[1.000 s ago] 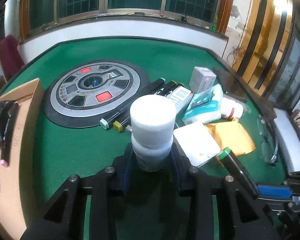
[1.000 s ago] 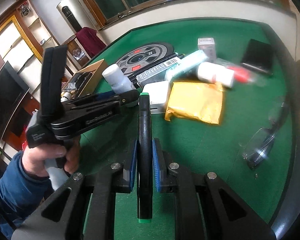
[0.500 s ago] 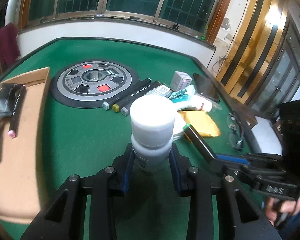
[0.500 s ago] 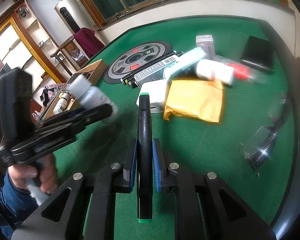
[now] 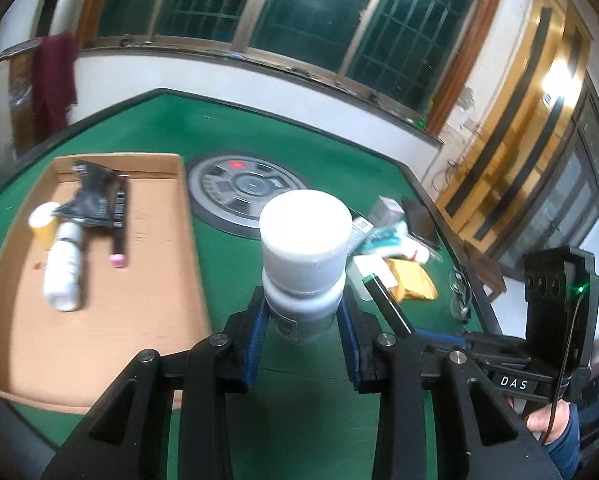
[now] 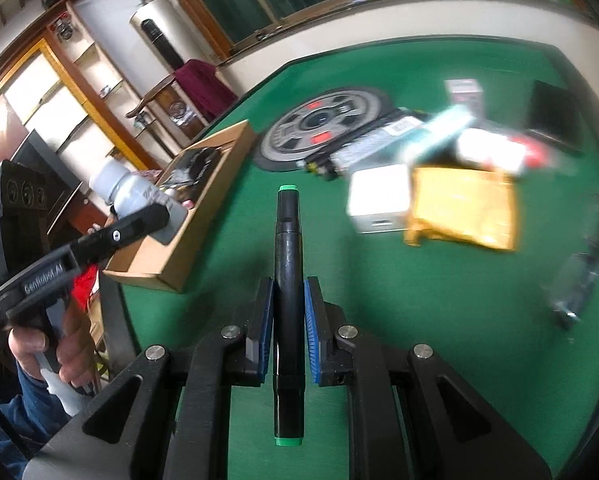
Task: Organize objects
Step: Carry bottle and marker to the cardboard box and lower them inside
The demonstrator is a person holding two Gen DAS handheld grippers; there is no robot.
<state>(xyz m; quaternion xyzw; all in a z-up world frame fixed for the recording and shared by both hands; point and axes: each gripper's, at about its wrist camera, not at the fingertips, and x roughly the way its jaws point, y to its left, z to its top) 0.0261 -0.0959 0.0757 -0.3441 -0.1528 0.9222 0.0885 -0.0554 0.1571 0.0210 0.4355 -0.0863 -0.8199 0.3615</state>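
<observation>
The left gripper [image 5: 302, 334] is clamped on a white bottle [image 5: 304, 264], its blue pads pressed against the bottle's lower body while the wide white cap stands upright above them. The bottle is held in the air, over the green table [image 5: 147, 120] just beside the right edge of a shallow cardboard box [image 5: 155, 280]. Seen from the right wrist camera, the same bottle [image 6: 139, 196] sits at the near corner of the box [image 6: 187, 240], tilted in the left gripper's grasp.

Inside the box lie a black packet [image 5: 93, 196], a black pen with a pink end [image 5: 119, 220], a white tube [image 5: 64, 268] and a small yellow container with a white lid [image 5: 43, 220], all grouped toward the far left side.

The right gripper [image 6: 289, 334] is closed tight on a black marker [image 6: 287, 280] with green ends, which lies lengthwise between the pads and points forward, held above the table.

Beyond both grippers, a round grey disc with red buttons [image 6: 323, 128] rests on the felt. To its right sits a blurred cluster: a white box [image 6: 379, 196], a yellow envelope [image 6: 467, 208], a teal packet [image 6: 443, 132], several markers [image 6: 339, 156], a small pale carton [image 6: 463, 92] and a black flat case [image 6: 555, 116]. A pair of glasses [image 6: 579, 280] lies apart near the table's right edge.
</observation>
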